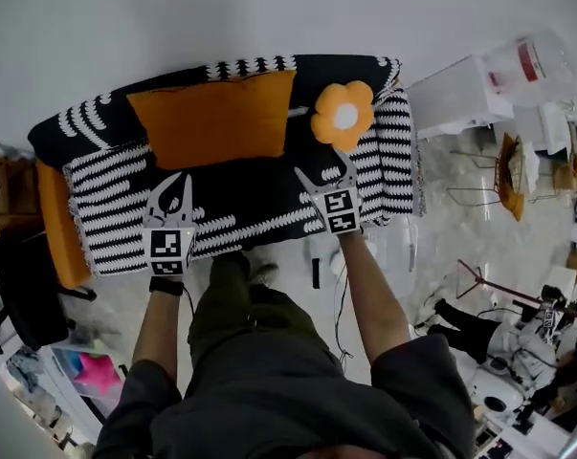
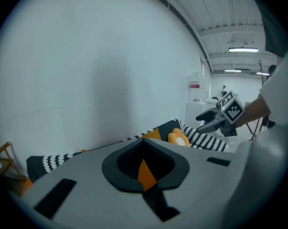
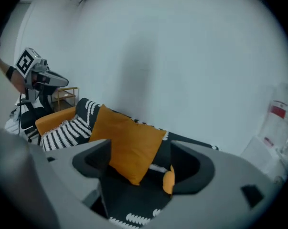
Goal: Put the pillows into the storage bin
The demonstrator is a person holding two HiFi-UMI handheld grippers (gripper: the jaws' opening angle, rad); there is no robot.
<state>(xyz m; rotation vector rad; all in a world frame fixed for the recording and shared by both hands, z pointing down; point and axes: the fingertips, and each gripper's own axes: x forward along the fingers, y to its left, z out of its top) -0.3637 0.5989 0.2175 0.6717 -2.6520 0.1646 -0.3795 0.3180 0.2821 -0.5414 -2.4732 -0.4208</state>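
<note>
Orange pillow [image 1: 216, 118] leans on the sofa [image 1: 269, 204] backrest, flower pillow [image 1: 343, 115] just beside it. Both likely light and squashy; pinch a corner or edge. Left gripper [image 1: 176, 182] jaws closed, empty. Right gripper [image 1: 324, 173] jaws apart, empty.

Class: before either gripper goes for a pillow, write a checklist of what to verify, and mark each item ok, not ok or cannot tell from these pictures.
1. Right gripper ready to grasp: ok. Its jaws stand apart, with nothing held.
2. Left gripper ready to grasp: not ok. Its jaws are together and hold nothing.
3. Orange pillow free to take: ok. It leans on the sofa back with nothing on top.
4. Flower pillow free to take: ok. It sits beside the orange pillow, untouched.
5. Storage bin located: cannot tell. None is clearly in view.
</note>
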